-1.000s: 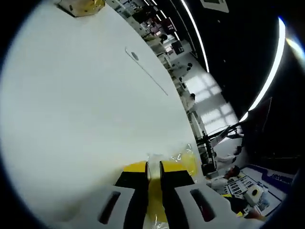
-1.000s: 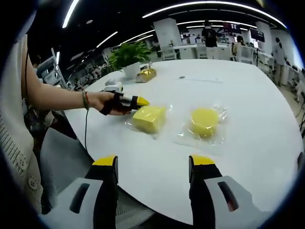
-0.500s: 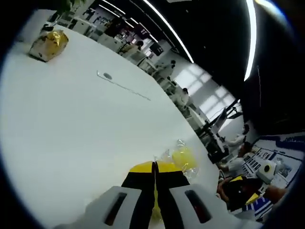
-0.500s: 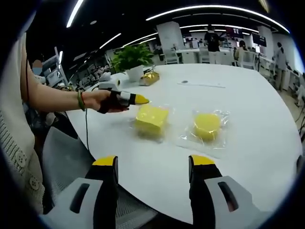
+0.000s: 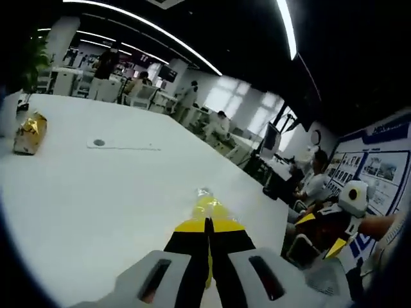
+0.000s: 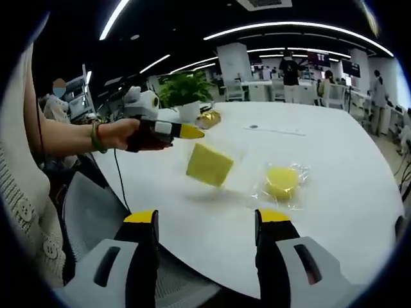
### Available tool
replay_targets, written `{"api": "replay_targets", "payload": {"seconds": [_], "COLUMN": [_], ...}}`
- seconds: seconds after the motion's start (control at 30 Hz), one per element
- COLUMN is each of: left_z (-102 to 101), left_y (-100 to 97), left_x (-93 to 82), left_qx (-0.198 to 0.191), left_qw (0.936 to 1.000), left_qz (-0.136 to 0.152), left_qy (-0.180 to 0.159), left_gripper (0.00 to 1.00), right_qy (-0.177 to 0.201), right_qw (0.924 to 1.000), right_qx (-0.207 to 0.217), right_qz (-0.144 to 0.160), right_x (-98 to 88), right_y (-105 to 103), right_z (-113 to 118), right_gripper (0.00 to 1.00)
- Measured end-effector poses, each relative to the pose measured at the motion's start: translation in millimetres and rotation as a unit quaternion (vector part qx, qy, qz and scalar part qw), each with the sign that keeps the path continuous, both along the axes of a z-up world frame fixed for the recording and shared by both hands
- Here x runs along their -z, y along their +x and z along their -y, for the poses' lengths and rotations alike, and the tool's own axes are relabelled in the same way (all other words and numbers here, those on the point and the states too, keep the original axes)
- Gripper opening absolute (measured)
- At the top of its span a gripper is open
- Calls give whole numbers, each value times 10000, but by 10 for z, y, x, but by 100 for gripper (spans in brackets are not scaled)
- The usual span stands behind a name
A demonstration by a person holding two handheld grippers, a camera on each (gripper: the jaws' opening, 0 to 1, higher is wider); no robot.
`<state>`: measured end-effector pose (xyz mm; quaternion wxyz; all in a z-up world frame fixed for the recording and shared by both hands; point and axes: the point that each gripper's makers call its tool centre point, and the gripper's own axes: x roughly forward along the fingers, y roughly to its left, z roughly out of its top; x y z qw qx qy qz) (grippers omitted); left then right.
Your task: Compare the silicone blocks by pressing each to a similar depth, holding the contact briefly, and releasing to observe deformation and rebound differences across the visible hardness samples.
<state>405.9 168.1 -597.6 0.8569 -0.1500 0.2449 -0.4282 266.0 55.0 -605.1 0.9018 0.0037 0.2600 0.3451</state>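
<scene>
A square yellow silicone block (image 6: 210, 164) in clear wrap hangs tilted above the white table (image 6: 334, 147). It dangles from my left gripper (image 6: 192, 133), which is held in a person's hand and is shut on the wrap. In the left gripper view, the left gripper's (image 5: 207, 224) jaws are pressed together with yellow wrapped material (image 5: 207, 206) just past the tips. A round yellow block (image 6: 282, 181) in its wrap lies on the table to the right. My right gripper (image 6: 207, 218) stands open near the table's edge, holding nothing, and appears again (image 5: 321, 232) at the right of the left gripper view.
A potted plant (image 6: 183, 90) and a gold-wrapped object (image 6: 209, 119) stand at the far side of the table; the gold object (image 5: 29, 133) also appears in the left gripper view. A grey chair (image 6: 96, 212) sits at the table's near edge. People sit at desks behind.
The left gripper closed fully and rose, lifting the square block off the table by its wrap. The right gripper stayed open and still.
</scene>
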Motion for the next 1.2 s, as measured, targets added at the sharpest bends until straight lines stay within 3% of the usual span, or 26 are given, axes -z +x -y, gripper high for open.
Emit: {"api": "replay_targets", "payload": {"seconds": [0.2,0.33,0.43,0.57,0.87,1.03,1.2], "left_z": [23,13,28,22,83,101,158], "left_y": [-189,-322,-453,-569,-964,-1135,-1290], "left_x": [-71,-269,-503,-716,-1039,-1032,-1043], "left_qx": [105,238,438,608,1380,1753,2065], "left_qw": [9999,9996,9980,9962,9826,9727,9674], "left_qz": [68,161,451,625,1173,1350,1297], "left_qy": [70,35,56,48,409,704,688], "left_gripper": [0,0,0,0,0,0,0], "right_qy": [-30,-21,2,-35,-104,-305,-395], "right_qw": [9998,9994,9991,9984,9929,9868,9781], "right_qx": [-59,-115,-189,-318,-907,-1369,-1887], "right_qz": [197,320,378,466,763,813,786], "right_x": [-96,-161,-208,-285,-547,-566,-525], "right_y": [-36,-35,-16,26,168,208,188], "right_z": [-18,-42,-73,-125,-358,-547,-789], "right_gripper": [57,60,63,67,73,73,73]}}
